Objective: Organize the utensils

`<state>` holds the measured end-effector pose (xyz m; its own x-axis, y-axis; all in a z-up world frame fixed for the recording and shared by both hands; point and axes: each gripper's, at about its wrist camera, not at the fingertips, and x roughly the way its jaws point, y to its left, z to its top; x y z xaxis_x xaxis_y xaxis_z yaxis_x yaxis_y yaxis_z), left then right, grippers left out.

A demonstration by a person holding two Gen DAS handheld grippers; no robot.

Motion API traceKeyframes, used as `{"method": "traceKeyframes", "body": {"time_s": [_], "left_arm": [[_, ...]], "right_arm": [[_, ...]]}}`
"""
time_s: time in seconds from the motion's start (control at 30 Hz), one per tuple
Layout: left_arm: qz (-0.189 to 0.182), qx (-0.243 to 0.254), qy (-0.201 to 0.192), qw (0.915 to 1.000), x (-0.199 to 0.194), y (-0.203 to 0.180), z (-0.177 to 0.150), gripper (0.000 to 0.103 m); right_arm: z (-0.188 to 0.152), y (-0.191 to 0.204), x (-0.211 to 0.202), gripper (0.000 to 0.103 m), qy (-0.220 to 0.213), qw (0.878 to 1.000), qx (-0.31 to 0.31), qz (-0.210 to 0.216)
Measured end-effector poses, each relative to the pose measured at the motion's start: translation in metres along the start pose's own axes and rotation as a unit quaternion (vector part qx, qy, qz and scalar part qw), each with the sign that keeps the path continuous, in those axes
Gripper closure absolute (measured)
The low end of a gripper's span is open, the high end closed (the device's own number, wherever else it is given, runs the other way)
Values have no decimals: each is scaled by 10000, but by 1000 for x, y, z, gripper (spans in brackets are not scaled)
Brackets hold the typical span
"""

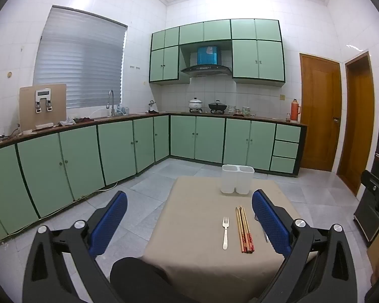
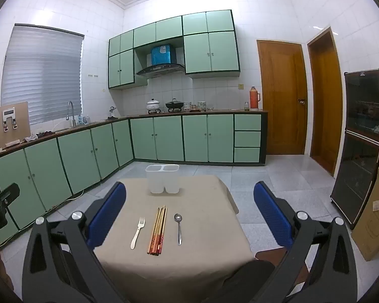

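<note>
A small table (image 2: pixel 202 252) covered with a beige cloth stands in a kitchen with green cabinets. Three kinds of utensils lie side by side on the cloth, all with their long axes running from the near edge toward the far edge. On the left is a white fork (image 2: pixel 138 232), tines pointing away, handle toward the viewer. In the middle is a bundle of chopsticks (image 2: pixel 158 231), red-patterned thick ends near, thin tips pointing away. On the right is a metal spoon (image 2: pixel 179 228), bowl at the far end, handle near. Beyond them, near the far edge of the table, stands an upright white holder (image 2: pixel 162 178) with two compartments side by side; both look open at the top. The way between utensils and holder is bare cloth.

The left gripper (image 1: pixel 189 223) and the right gripper (image 2: pixel 189 218) both hover over the near side of the table, blue-padded jaws spread wide apart, gripping nothing. A dark knee shows below each one.
</note>
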<state>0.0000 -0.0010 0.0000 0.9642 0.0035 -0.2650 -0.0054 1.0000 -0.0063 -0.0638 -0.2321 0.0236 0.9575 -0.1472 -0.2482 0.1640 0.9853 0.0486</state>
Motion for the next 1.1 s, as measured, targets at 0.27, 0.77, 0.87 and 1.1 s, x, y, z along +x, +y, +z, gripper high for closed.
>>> {"method": "traceKeyframes", "body": {"time_s": [0.27, 0.77, 0.87, 1.1], "left_arm": [[13, -36, -6, 10000, -2, 2, 2, 6], [37, -38, -2, 10000, -3, 2, 5, 6], [40, -38, 2, 10000, -4, 3, 6, 6], [43, -27, 8, 10000, -2, 4, 8, 6]], "right_arm": [[-1, 1, 0, 5, -20, 10000, 12, -4], [-1, 3, 1, 5, -54, 10000, 10, 10], [4, 2, -4, 5, -55, 10000, 7, 19], [10, -2, -8, 5, -53, 10000, 2, 40]]}}
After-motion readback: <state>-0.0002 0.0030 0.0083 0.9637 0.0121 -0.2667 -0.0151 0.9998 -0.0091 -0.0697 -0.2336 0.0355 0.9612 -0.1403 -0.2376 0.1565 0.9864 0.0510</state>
